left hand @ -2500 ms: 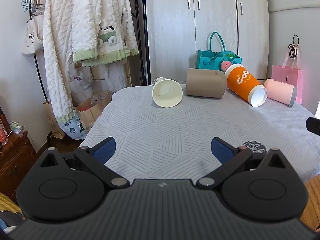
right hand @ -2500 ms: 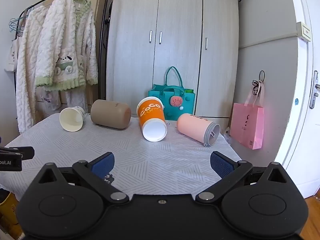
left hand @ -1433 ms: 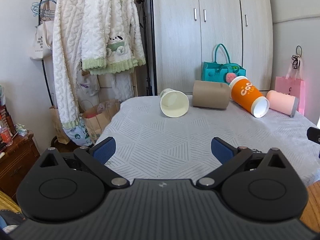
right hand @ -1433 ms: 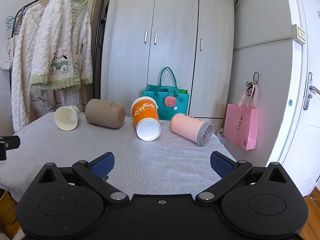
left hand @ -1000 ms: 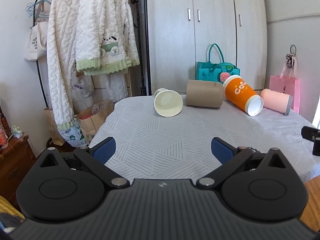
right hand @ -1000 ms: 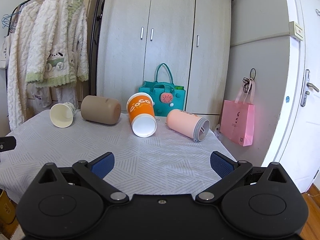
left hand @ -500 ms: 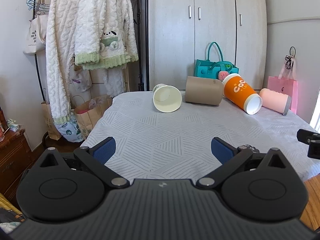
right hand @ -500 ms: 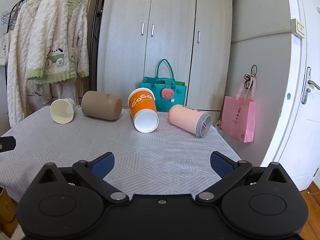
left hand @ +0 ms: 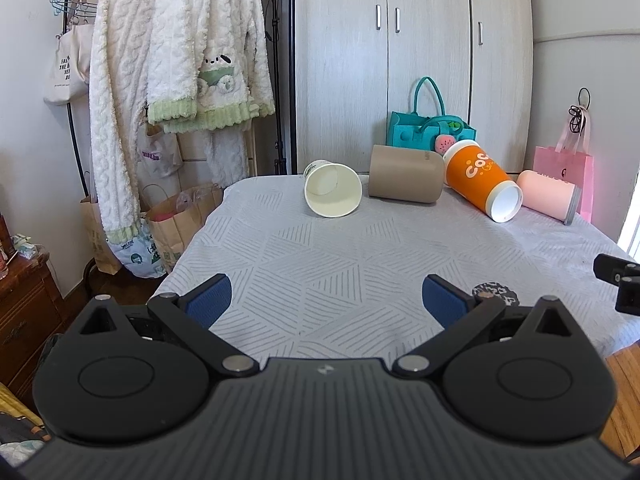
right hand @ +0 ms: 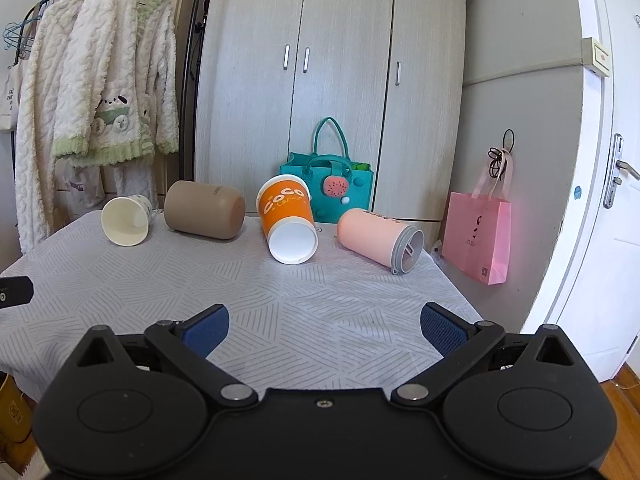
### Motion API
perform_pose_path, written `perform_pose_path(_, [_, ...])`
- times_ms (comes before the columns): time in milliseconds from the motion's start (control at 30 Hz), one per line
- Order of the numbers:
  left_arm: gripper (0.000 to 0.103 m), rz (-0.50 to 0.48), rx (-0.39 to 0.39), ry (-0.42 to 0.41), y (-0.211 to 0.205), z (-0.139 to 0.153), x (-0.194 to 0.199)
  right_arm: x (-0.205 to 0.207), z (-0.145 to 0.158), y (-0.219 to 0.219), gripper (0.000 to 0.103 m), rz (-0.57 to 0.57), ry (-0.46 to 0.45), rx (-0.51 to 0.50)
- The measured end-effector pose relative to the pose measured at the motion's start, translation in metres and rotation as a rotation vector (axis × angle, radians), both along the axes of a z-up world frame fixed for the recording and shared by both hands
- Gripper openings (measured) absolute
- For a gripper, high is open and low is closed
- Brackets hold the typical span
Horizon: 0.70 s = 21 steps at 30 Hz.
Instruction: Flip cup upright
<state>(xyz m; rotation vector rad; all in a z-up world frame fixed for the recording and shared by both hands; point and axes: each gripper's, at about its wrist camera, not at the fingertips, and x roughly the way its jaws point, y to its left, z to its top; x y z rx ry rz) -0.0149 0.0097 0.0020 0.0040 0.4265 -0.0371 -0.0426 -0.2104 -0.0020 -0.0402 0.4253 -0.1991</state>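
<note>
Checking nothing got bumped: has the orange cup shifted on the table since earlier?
No. The orange cup lies on its side, beside the tan cup, as before.

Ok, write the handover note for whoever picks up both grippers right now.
Left gripper: open, empty, near table edge. Right gripper: the same.
Four cups lie on their sides along the far edge of the grey patterned tablecloth: white paper cup, tan cylindrical cup, orange paper cup, pink tumbler.
Done: nothing upright.
Left: grasp and stand the cups up.
</note>
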Motion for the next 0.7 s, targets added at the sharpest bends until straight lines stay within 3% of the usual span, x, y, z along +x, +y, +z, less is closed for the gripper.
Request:
perform_pose_path(167, [0.103,0.005,-0.011,0.011,0.005,0.005,-0.001,-0.001,0.002,0.004,0.103,0.034,0.002,-0.012])
perform_pose_path(267, [0.103,0.015,-0.008,0.024,0.008,0.013,0.000,-0.004,0.008,0.002,0.103,0.110,-0.002,0.016])
perform_pose_path(500, [0.103,-0.054,0.021,0.048,0.014,0.044,0.011,-0.002,0.046,-0.027,0.103,0.374,0.018,0.151])
perform_pose_path(700, [0.103,-0.091,0.025,0.041,0.020,0.072,0.039,0.024,0.081,-0.031,0.103,0.557,0.052,0.153])
